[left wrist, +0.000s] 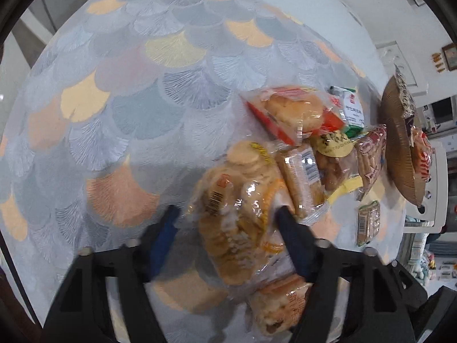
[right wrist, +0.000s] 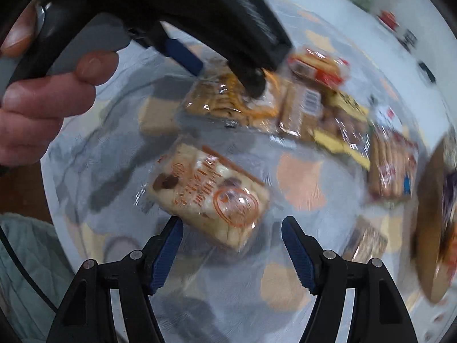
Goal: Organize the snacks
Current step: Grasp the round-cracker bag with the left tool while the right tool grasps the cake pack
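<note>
Crinkly clear cracker pkt (left wrist: 237, 214) on scalloped cloth (left wrist: 114, 85)

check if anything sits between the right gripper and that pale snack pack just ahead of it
Nothing visible does. The right gripper is open over bare tablecloth, with the pale snack pack lying just beyond its fingertips. The left gripper is farther off, over the cracker bag.

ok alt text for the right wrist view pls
The right gripper hangs open over a clear-wrapped pastry on a patterned tablecloth. Beyond it, the left gripper reaches into a bag of round crackers.
</note>
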{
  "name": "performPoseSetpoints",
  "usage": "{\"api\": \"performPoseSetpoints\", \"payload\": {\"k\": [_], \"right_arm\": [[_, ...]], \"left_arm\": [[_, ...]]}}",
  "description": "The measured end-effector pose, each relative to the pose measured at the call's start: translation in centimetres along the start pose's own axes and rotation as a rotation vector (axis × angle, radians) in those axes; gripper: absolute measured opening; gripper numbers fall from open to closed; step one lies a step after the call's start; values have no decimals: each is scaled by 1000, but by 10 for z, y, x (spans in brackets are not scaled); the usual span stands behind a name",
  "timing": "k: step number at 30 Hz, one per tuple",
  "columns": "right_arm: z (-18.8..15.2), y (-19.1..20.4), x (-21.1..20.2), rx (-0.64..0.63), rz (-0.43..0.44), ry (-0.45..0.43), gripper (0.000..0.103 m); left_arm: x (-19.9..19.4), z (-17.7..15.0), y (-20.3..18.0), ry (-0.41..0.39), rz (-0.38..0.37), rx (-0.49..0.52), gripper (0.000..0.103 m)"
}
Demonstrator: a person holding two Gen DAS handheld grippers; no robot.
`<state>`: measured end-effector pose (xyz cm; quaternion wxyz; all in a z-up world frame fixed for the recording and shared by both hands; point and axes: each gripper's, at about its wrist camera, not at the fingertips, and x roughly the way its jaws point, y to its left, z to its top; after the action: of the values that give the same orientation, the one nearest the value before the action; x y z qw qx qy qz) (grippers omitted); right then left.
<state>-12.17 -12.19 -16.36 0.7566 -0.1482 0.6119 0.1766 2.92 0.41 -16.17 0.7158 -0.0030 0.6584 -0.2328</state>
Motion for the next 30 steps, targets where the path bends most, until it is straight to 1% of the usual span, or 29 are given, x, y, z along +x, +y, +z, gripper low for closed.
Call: {"api": "performPoseSetpoints", "payload": {"k": [4,6,8,10,13,16,17,18,20,24,28,29,30], "right_arm": [[11,7,9,-76,-14,9,70],[16,13,15,-104,-21,15,70],[21,20,21,-131,-31,13,74],[25,21,24,-127,-9,4,74],[31,14,28,-74,41,-8,74],[30,0,28,-1,76,-35,71],[27,-3,26,23,84,-45,62],[24,-6,23,41,87,-53,60],[13,-13,19,89,103,-65,51],[1,-30,13,230,191,-94,50],[-9,-51,4,344,245,-122,48],[-10,-57,2,370,253,-130,48],[0,-65,-5,384,256,-134,47]], "left_arm": [[-1,1,-7,-12,14,24,43],[-3,0,-4,-15,1,22,40],[-5,0,1,-13,-29,12,38],[-8,0,6,-14,-45,6,36],[-10,1,8,-26,-46,2,35],[-16,1,14,-44,-53,-2,35],[-17,0,15,-47,-55,-3,35],[-20,1,17,-54,-56,-5,35],[-25,2,20,-60,-54,-6,35],[-33,3,22,-73,-56,-1,35],[-43,4,22,-94,-59,11,35],[-45,4,22,-97,-62,13,35],[-48,5,22,-101,-67,15,35]]}}
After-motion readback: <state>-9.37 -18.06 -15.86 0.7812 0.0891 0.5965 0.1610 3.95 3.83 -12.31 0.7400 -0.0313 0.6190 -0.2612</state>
